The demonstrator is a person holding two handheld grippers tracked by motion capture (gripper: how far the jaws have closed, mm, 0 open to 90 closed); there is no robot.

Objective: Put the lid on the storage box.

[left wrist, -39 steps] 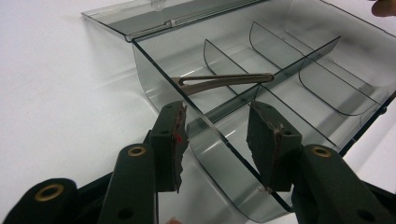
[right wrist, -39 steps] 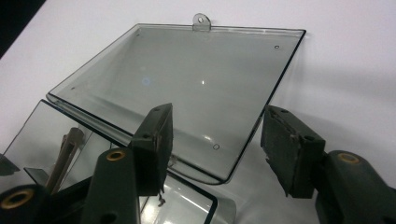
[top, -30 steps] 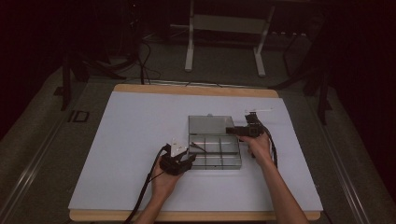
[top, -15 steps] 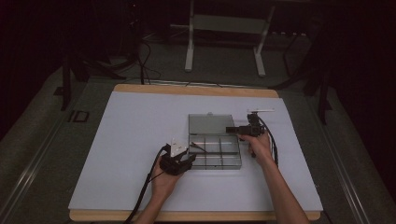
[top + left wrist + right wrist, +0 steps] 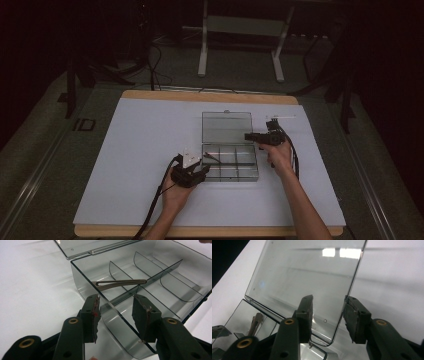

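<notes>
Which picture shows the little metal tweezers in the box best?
The left gripper view: the tweezers lie large and sharp in a compartment of the clear box. The high view shows them tiny; the right gripper view shows a blurred bit through the plastic.

I work at a table [image 5: 150, 150] with a white top and a pale wood edge [image 5: 210, 95] showing along the far and near sides. Around it the floor [image 5: 45, 150] is grey-green and dim. A metal rail [image 5: 30, 185] runs along the floor to my left. Beyond the table stands a white frame [image 5: 240, 45] on two legs. Dark cables [image 5: 155, 65] lie on the floor near it. The room past that is black; light falls on the tabletop alone.
</notes>
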